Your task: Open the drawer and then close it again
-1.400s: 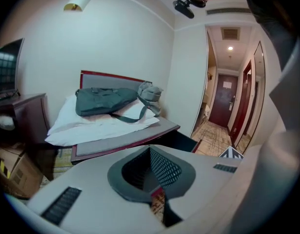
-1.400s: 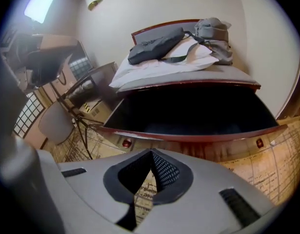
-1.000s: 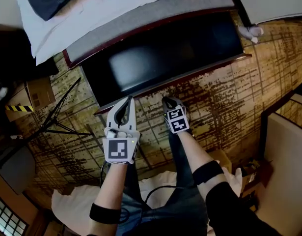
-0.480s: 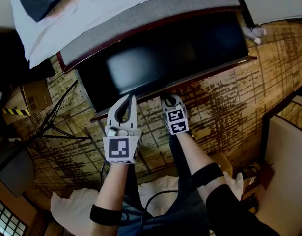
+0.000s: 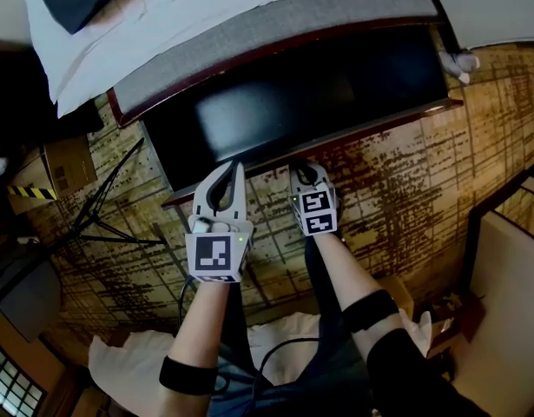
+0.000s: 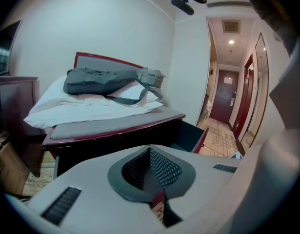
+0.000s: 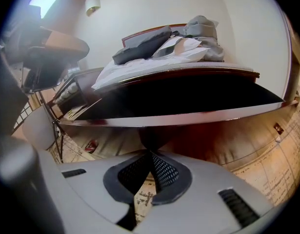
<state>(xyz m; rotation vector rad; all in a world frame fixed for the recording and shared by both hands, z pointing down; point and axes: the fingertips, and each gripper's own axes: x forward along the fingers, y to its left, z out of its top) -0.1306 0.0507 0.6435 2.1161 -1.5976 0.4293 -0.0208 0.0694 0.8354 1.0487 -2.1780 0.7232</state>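
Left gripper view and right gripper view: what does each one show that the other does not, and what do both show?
Only the left gripper view shows the hallway and its door. Only the right gripper view shows the tripod, at the left. Both show the open drawer, the bed and the grey bag lying on top of it.

The drawer [image 5: 319, 94] is big, long and dark inside, with a red-brown front edge. It is pulled out and open. Its front edge is just past the tips of the left claw [image 5: 238, 167] and the right claw [image 5: 299, 168].
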